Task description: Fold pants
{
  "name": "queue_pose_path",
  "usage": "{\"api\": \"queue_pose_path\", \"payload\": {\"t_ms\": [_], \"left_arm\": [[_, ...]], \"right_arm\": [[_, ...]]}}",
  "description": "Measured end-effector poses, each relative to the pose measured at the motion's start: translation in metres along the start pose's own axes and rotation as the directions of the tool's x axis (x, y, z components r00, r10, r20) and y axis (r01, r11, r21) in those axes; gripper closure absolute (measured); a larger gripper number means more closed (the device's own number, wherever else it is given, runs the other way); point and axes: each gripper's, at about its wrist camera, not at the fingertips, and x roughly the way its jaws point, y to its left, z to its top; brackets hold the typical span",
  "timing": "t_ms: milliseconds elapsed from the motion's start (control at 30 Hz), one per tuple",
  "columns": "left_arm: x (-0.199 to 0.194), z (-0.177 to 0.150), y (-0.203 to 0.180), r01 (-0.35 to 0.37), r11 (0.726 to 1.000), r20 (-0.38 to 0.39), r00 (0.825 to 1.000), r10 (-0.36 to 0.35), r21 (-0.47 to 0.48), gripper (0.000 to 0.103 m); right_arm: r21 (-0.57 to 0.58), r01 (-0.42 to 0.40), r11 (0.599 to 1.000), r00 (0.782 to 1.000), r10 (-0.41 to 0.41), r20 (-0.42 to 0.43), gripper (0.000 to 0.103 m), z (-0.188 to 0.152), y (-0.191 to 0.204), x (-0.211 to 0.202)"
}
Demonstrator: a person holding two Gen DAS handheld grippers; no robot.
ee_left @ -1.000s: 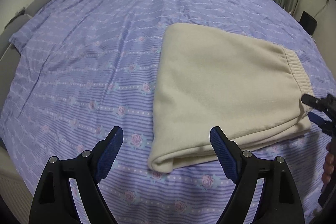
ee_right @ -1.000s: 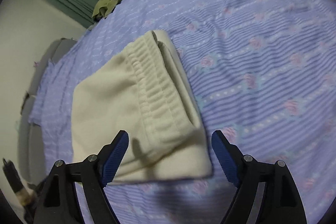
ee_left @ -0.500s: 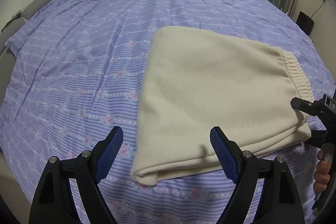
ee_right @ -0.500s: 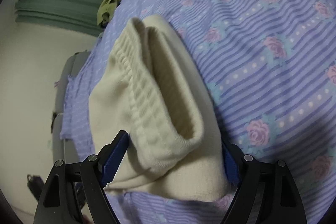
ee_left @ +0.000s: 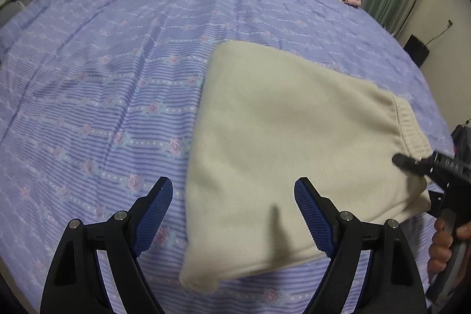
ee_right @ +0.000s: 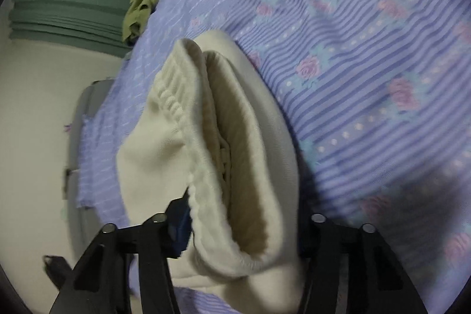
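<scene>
Right wrist view: my right gripper [ee_right: 235, 228] has just been closing and pinches the waistband end of the pants [ee_right: 212, 155]. My left gripper [ee_left: 232, 219] stands spread over their near folded corner; it should bite through all layers before lifting.

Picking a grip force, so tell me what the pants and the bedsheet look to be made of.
Pants: cream, matte, thick and soft-looking, likely fleece or brushed knit; the ribbed, gathered waistband suggests elastic, and the inside looks fuzzy.
Bedsheet: thin woven cloth, probably cotton or a blend; it shows fine wrinkles, printed purple stripes and roses, and little sheen.
</scene>
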Motion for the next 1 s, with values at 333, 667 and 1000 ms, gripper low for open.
{"api": "queue_pose_path", "payload": {"t_ms": [333,667,1000], "left_arm": [[0.039,0.041,0.034,0.176,0.983,-0.078,0.982,-0.171,0.053,0.017],[0.091,0.066,0.038,0.385,0.920,-0.148,0.908,-0.392,-0.075,0.017],[0.114,0.064,0.038,0.554,0.820,-0.231,0.786,-0.573,-0.144,0.027]], "right_arm": [[-0.213,0.277,0.937,0.960,-0.263,0.091,0.056,0.002,0.043,0.010],[-0.227,0.350,0.909,0.936,-0.327,0.135,0.054,-0.006,0.042,0.010],[-0.273,0.400,0.875,0.915,-0.362,0.180,0.052,-0.011,0.045,0.010]]}}
